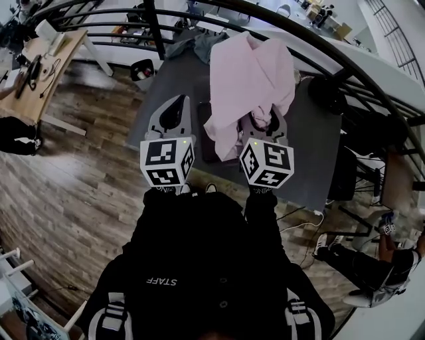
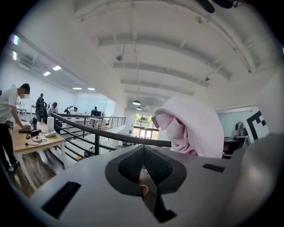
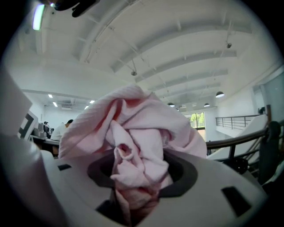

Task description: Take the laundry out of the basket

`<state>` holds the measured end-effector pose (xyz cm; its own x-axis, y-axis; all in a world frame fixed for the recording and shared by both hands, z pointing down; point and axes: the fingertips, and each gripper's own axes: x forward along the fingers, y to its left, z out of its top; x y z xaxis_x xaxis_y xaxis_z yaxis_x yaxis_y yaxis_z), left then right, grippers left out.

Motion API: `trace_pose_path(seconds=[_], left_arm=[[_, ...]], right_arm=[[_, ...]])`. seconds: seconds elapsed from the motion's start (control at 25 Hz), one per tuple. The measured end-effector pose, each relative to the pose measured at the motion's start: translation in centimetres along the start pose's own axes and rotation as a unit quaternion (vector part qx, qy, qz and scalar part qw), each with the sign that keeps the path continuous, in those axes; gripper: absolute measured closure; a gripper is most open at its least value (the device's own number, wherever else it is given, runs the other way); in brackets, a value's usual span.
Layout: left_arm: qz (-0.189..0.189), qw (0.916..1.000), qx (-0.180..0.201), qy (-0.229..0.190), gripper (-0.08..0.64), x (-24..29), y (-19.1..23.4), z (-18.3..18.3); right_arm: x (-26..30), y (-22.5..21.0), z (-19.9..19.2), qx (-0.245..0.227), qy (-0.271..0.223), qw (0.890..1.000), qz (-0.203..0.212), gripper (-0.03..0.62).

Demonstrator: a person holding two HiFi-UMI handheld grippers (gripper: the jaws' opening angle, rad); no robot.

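Black long-sleeved top of the person wearing the camera fills the bottom of the head view, both sleeves reaching forward. Next out, white marker cubes with black squares, one on the back of each tool. Left gripper, grey plastic body with black pads: jaws pressed together, nothing seen between them in its own view. It points out over the near edge of the table. Right gripper: jaws clamped on a bunched fold of pale pink waffle-weave cloth, which fills the gap between the pads and spills up over the gripper's nose. Head view shows the cloth spread wide ahead of the right gripper, with one edge hanging down along its left side, between the two tools. Left gripper view catches the same cloth just to its right. Under both tools lies a dark grey rectangular tabletop. Dark boxy shape on the table beneath the cloth, mostly hidden; cannot tell whether it is the basket. Blue-grey heap of fabric sits at the table's far edge. Beyond it, black metal railing curves round the table. Left of the table: wood-plank floor, small black bin with white liner, light wooden desk. Far right, another person sits low on the floor.
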<state>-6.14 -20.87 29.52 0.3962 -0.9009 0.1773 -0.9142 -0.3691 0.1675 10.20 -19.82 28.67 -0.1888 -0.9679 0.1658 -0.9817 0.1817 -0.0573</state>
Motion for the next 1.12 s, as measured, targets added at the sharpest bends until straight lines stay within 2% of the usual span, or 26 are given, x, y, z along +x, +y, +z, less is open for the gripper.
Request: trace_pose_path(seconds=[0.4, 0.76, 1.12], left_arm=[[-0.005, 0.9978, 0.015, -0.064, 0.558, 0.0, -0.8, 4.9], [-0.011, 0.9961, 0.031, -0.082, 0.558, 0.8, -1.4, 6.4], [-0.016, 0.9958, 0.035, -0.083, 0.558, 1.5, -1.2, 6.5]], right_arm=[[-2.1, 0.0, 6.2, -0.025, -0.085, 0.996, -0.011, 0.354], [-2.0, -0.9, 7.4, -0.025, -0.107, 0.994, -0.022, 0.354], [-1.7, -0.9, 7.9, -0.026, -0.119, 0.992, -0.024, 0.354]])
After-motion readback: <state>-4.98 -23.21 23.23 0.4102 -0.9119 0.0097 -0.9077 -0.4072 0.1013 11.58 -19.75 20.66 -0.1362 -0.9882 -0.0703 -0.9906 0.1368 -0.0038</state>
